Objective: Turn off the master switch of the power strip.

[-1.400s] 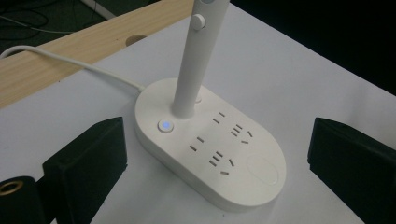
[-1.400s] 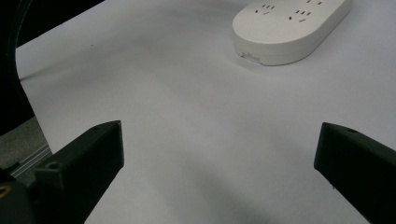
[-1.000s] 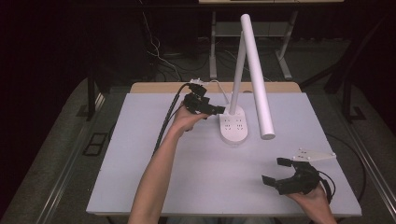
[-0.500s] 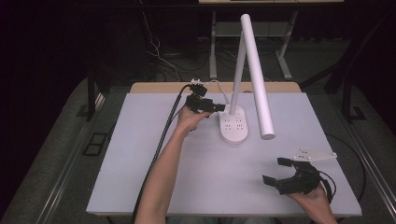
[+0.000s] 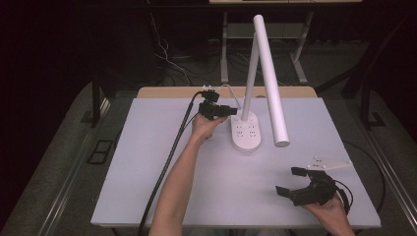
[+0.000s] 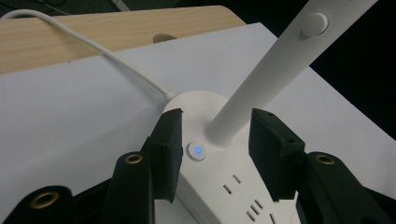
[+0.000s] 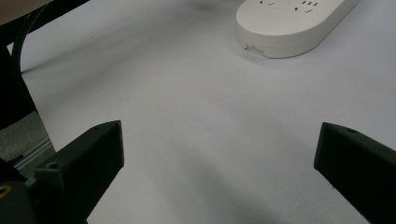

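A white desk lamp stands at the back middle of the table, with a slanted stem (image 5: 250, 73), a long tube head (image 5: 271, 88) and an oval base (image 5: 246, 133) with sockets. My left gripper (image 5: 230, 110) is low at the back end of the base (image 6: 224, 186). Its jaws have just been closing and straddle the stem (image 6: 243, 107) and a round button (image 6: 197, 150) lit blue; I see no pad pressing. My right gripper (image 5: 289, 181) rests open near the front right, over bare table (image 7: 222, 137). The base's front end (image 7: 294, 21) lies beyond it.
The lamp's white cord (image 6: 93, 44) runs off the back over a wooden strip (image 5: 172, 92). My left gripper's black cable (image 5: 169, 157) trails along the forearm to the table's front edge. The white tabletop (image 5: 147, 162) spreads left and front of the lamp.
My left gripper has sunk a little onto the lamp base and its jaws have narrowed. The right gripper has kept still.
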The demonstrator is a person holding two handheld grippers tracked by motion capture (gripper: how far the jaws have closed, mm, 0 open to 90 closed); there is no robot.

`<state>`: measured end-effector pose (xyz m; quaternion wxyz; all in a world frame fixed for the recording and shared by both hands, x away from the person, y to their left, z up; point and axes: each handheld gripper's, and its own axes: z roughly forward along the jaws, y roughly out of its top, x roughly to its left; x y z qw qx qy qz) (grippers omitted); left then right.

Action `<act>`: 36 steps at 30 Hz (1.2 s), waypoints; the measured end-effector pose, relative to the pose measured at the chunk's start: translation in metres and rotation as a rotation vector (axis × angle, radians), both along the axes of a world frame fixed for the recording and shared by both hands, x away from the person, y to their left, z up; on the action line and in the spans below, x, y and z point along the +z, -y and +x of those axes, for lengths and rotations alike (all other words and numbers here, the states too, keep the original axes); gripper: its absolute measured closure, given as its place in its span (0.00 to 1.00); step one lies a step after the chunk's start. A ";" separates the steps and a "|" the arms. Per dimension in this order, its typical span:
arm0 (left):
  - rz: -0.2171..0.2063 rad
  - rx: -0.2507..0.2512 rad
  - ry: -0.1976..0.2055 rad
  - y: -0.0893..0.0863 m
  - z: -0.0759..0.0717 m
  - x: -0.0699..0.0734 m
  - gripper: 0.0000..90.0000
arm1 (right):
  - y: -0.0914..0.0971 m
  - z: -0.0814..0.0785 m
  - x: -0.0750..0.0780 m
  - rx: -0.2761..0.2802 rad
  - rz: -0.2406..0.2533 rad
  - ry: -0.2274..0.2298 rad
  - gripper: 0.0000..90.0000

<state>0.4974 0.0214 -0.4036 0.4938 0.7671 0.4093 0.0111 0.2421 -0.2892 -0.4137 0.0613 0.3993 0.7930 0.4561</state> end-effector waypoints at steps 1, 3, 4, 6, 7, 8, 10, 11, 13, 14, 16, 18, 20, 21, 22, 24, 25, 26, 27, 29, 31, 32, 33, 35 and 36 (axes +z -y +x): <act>-0.004 0.001 -0.003 0.001 0.001 -0.002 0.62 | 0.000 0.000 0.000 0.000 -0.002 0.002 0.01; 0.000 -0.002 -0.004 0.001 0.001 -0.003 0.64 | -0.001 0.000 0.000 0.003 -0.002 -0.004 0.01; 0.003 -0.004 -0.003 0.001 0.002 -0.004 0.64 | -0.001 0.000 0.000 0.003 -0.002 -0.004 0.01; 0.000 -0.001 -0.002 0.002 0.002 -0.006 0.65 | -0.001 0.000 0.000 0.004 -0.003 -0.004 0.01; -0.002 -0.002 -0.004 0.003 0.002 -0.007 0.68 | -0.001 0.000 0.000 0.001 -0.004 -0.004 0.01; -0.002 -0.002 -0.004 0.003 0.002 -0.007 0.69 | -0.001 0.000 0.000 0.001 -0.004 -0.004 0.01; 0.004 -0.003 0.001 0.005 0.002 -0.009 0.73 | -0.001 0.000 0.000 -0.004 -0.005 -0.004 0.01; 0.006 -0.008 0.000 0.005 0.002 -0.010 0.75 | -0.001 0.000 -0.001 -0.006 -0.006 0.001 0.01; 0.019 -0.014 0.001 0.006 0.002 -0.011 0.77 | -0.001 0.000 -0.001 -0.008 -0.006 0.002 0.01; 0.013 -0.013 -0.002 0.008 0.002 -0.014 0.80 | 0.000 0.000 0.000 -0.008 -0.005 0.001 0.01; 0.017 -0.016 -0.003 0.008 0.002 -0.015 0.82 | 0.000 0.000 0.000 -0.008 -0.003 0.001 0.01; 0.015 -0.019 0.002 0.010 0.003 -0.017 0.85 | 0.000 0.000 0.000 -0.008 -0.003 -0.001 0.01; 0.015 -0.019 -0.006 0.010 0.003 -0.018 0.87 | 0.000 0.000 0.000 -0.009 -0.004 -0.001 0.01; 0.011 -0.017 -0.005 0.011 0.004 -0.020 0.88 | 0.000 0.000 -0.001 -0.009 -0.003 -0.001 0.01; 0.021 -0.024 0.001 0.010 0.005 -0.021 0.90 | 0.000 0.000 0.000 -0.009 -0.004 -0.001 0.01; 0.010 -0.010 -0.011 0.012 0.004 -0.021 0.93 | 0.000 0.000 0.000 -0.008 -0.006 0.001 0.01; 0.019 -0.012 -0.011 0.011 0.005 -0.022 0.95 | 0.000 0.000 0.000 -0.008 -0.005 0.002 0.01; 0.014 -0.006 -0.013 0.012 0.005 -0.023 0.97 | 0.000 0.000 0.000 -0.008 -0.005 0.001 0.01; 0.014 -0.008 -0.015 0.012 0.005 -0.024 0.99 | 0.000 0.000 0.000 -0.008 -0.005 0.001 0.01; 0.007 -0.011 -0.022 0.013 0.006 -0.026 0.99 | 0.000 0.000 0.000 -0.008 -0.005 0.003 0.01; 0.016 -0.018 -0.022 0.013 0.007 -0.029 1.00 | -0.001 0.001 0.000 -0.007 -0.004 0.002 0.01; 0.030 -0.012 -0.035 0.015 0.007 -0.031 1.00 | -0.001 0.001 0.000 -0.005 -0.005 0.001 0.01; 0.037 -0.017 -0.031 0.016 0.007 -0.032 1.00 | -0.001 0.002 0.000 -0.003 -0.005 0.003 0.01; 0.040 -0.013 -0.035 0.017 0.007 -0.033 1.00 | -0.002 0.002 0.000 -0.001 -0.007 0.002 0.01; 0.035 -0.019 -0.038 0.017 0.007 -0.035 1.00 | -0.002 0.002 0.000 -0.001 -0.008 0.002 0.01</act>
